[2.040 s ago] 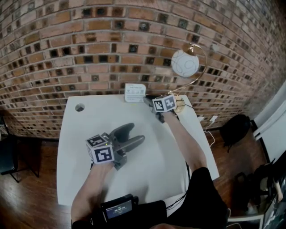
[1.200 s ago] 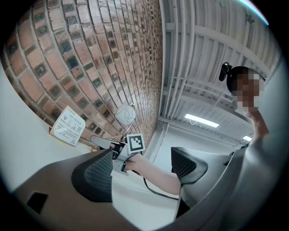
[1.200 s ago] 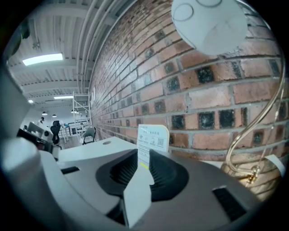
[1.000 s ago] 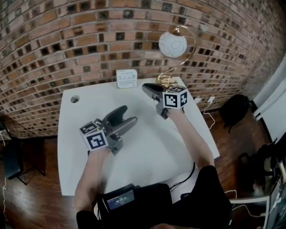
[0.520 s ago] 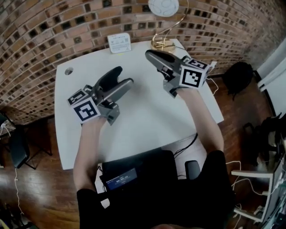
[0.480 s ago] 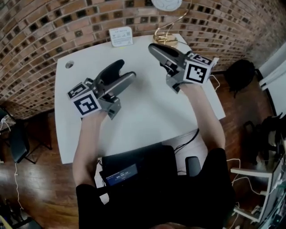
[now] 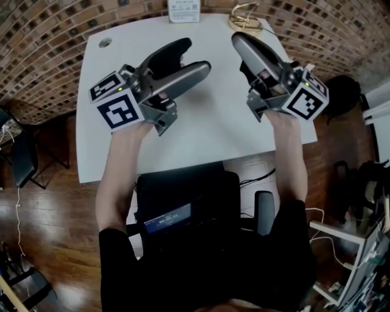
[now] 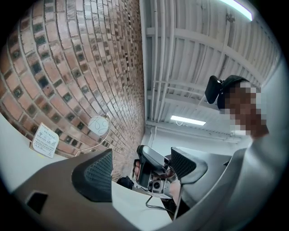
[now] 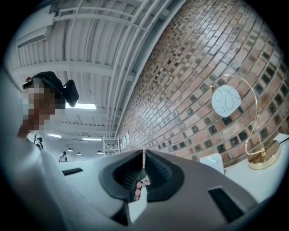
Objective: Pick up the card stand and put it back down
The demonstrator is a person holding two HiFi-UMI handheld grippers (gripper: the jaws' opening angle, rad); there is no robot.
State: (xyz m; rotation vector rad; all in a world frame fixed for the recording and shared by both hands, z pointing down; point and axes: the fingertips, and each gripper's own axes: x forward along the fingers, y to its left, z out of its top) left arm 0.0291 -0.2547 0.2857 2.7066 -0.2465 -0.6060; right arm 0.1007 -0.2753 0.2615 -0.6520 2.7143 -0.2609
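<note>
The card stand, a small white upright card, stands at the far edge of the white table. It also shows low in the left gripper view and the right gripper view. Both grippers are held up above the table, well short of the stand, and both point at the brick wall. My left gripper is open, and between its pads only the right gripper shows in the distance. My right gripper is closing, its jaws nearly together with nothing between them.
A gold lamp base sits right of the stand, and its white globe hangs on a curved arm. There is a cable hole at the table's far left corner. A dark device with a screen sits at the near edge.
Both grippers have drawn back from the far edge and risen toward the head camera. The right jaws have narrowed. The card stand stays at the far edge.
</note>
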